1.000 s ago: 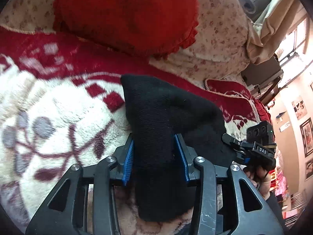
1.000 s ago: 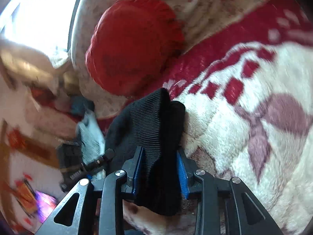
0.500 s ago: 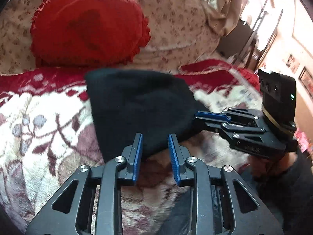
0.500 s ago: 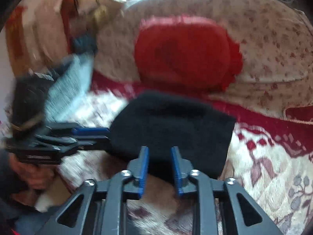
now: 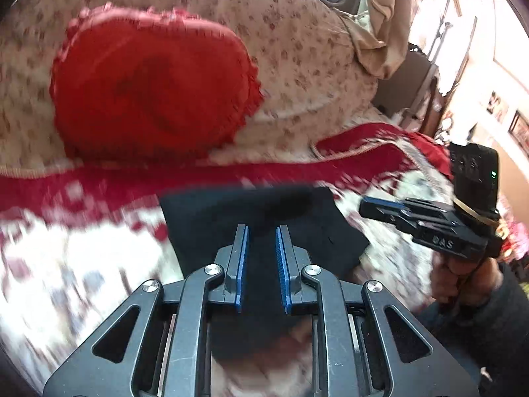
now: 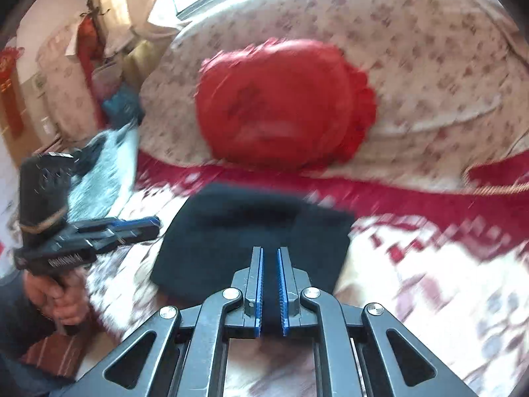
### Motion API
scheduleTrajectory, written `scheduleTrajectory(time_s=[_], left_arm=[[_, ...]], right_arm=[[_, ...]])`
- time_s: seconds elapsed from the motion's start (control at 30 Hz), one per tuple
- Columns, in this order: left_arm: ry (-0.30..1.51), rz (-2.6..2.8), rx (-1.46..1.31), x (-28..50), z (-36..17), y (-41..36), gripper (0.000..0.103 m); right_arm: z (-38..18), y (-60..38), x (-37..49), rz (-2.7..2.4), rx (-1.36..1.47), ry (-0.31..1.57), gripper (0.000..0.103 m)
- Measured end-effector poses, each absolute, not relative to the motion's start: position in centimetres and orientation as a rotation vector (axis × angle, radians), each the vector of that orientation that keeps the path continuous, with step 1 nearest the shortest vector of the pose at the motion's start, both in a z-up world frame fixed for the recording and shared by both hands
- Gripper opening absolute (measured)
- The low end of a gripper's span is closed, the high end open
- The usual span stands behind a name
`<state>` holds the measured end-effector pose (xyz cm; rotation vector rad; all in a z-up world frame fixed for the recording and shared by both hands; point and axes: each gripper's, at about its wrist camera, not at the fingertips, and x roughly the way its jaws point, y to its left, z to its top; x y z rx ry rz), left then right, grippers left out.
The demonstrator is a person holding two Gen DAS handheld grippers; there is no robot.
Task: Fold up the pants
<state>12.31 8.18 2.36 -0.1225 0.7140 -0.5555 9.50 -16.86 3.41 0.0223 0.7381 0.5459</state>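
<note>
The black pants (image 5: pixel 205 218) lie folded in a flat packet on the red-and-white blanket (image 5: pixel 82 264), in front of both grippers. My left gripper (image 5: pixel 261 228) hovers over their near edge. Its jaws are closing, a narrow gap still shows between the blue pads, and they press on nothing. In the right wrist view this left gripper (image 6: pixel 157 221) points at the left edge of the pants (image 6: pixel 231 231) and holds nothing. My right gripper (image 6: pixel 270 249) is shut with no cloth in it. From the left wrist its tip (image 5: pixel 363 203) hangs just right of the pants.
A round red cushion (image 5: pixel 152 86) leans on the flowered sofa back (image 5: pixel 297 49) behind the pants. A person's hands (image 5: pixel 463 271) (image 6: pixel 56 294) hold the gripper handles. Grey cloth (image 6: pixel 105 165) lies at the sofa's left end. Furniture and a bright window stand beyond.
Both grippers let go of the pants, rose and rolled level. Their jaws narrowed. The pants went from a bunched strip in the jaws to a flat folded packet on the blanket.
</note>
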Motion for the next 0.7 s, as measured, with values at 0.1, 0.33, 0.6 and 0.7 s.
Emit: scheduleTrajectory(time_s=[0.1, 0.33, 0.6, 0.7], left_arm=[[0.746, -0.507, -0.156, 15.8, 2.2, 7.7, 0.014], [0.920, -0.402, -0.159, 19.2, -3.5, 4.9, 0.015], [0.781, -0.408, -0.215, 17.7, -4.9, 5.9, 0.015], [0.735, -0.421, -0.252, 17.5, -5.1, 6.3, 0.015]], right_arm=[[3.2, -16.5, 12.1, 0.530, -0.034, 0.736, 0.007], [-1.4, -13.1, 16.4, 0.513, -0.071, 0.891, 0.007], [-1.9, -13.1, 15.7, 0.521, -0.132, 0.853, 0.007], [-1.3, -14.5, 16.0, 0.563, -0.028, 0.875, 0.007]])
